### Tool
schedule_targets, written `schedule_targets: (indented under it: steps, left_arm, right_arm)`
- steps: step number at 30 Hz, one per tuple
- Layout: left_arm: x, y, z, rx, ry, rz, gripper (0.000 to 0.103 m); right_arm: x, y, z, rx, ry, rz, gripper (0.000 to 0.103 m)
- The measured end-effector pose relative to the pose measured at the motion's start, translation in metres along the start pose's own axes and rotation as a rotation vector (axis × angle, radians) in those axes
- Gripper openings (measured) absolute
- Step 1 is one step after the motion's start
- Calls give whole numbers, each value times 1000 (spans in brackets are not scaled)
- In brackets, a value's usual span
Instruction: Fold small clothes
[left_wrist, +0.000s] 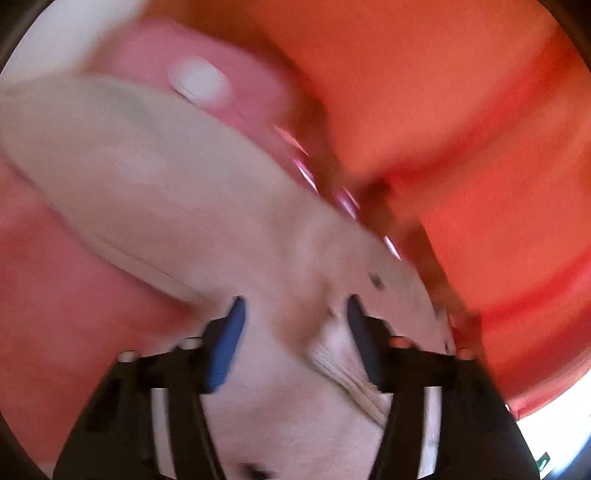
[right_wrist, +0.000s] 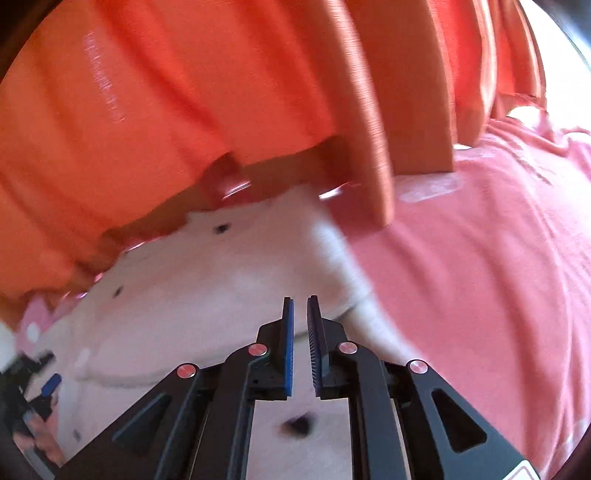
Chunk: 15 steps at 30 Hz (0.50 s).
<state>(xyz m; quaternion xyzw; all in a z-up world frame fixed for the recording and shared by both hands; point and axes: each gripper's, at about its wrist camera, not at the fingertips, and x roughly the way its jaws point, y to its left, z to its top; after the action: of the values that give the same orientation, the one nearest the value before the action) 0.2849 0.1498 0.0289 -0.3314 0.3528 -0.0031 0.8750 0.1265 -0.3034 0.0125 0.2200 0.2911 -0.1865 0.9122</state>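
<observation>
Cream garment (left_wrist: 192, 192) on pink cloth (right_wrist: 480, 277), left gripper (left_wrist: 295, 306) jaws apart, right gripper (right_wrist: 300, 306) jaws nearly closed, empty.

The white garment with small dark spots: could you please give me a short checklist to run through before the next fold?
1. Left gripper released: ok, fingers stand apart, cloth passing loosely between them.
2. Right gripper free of cloth: ok, fingers nearly closed with nothing between.
3. White garment lying flat on the pink sheet: cannot tell, views blurred.
4. Ribbed cuff tucked in: not ok, it sticks out beside the left fingers.
5. Orange curtain off the garment: cannot tell.
</observation>
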Motion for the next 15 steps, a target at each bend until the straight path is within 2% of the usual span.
schedule_targets:
  steps: [1, 3, 5, 9, 11, 12, 13, 14, 15]
  left_arm:
    - [-11, 14, 11, -13, -25, 19, 60]
    - [-33, 56, 42, -53, -74, 137, 68]
    - [-44, 97, 70, -110, -103, 249, 68]
    - [-50, 168, 111, -223, -112, 427, 68]
    - [-46, 193, 121, -287, -99, 476, 68]
    - [-44, 204, 123, -325, -95, 471, 67]
    - [-42, 214, 125, -361, -88, 450, 65]
    - [-41, 220, 127, -376, -99, 448, 58]
    - [-41, 218, 131, -363, -109, 447, 35]
  right_arm:
    - [-4, 1, -7, -16, 6, 5, 11]
    - [-1, 12, -11, -51, 24, 27, 11]
    - [-2, 18, -27, -72, 30, 45, 11]
    - [2, 28, -29, -98, 32, 57, 11]
    - [3, 29, -31, -100, 39, 60, 12]
    - [5, 29, -32, -102, 44, 59, 12]
    - [3, 32, -33, -103, 44, 56, 12]
    - [2, 33, -34, -104, 46, 55, 12]
    - [3, 34, -34, -104, 47, 55, 12]
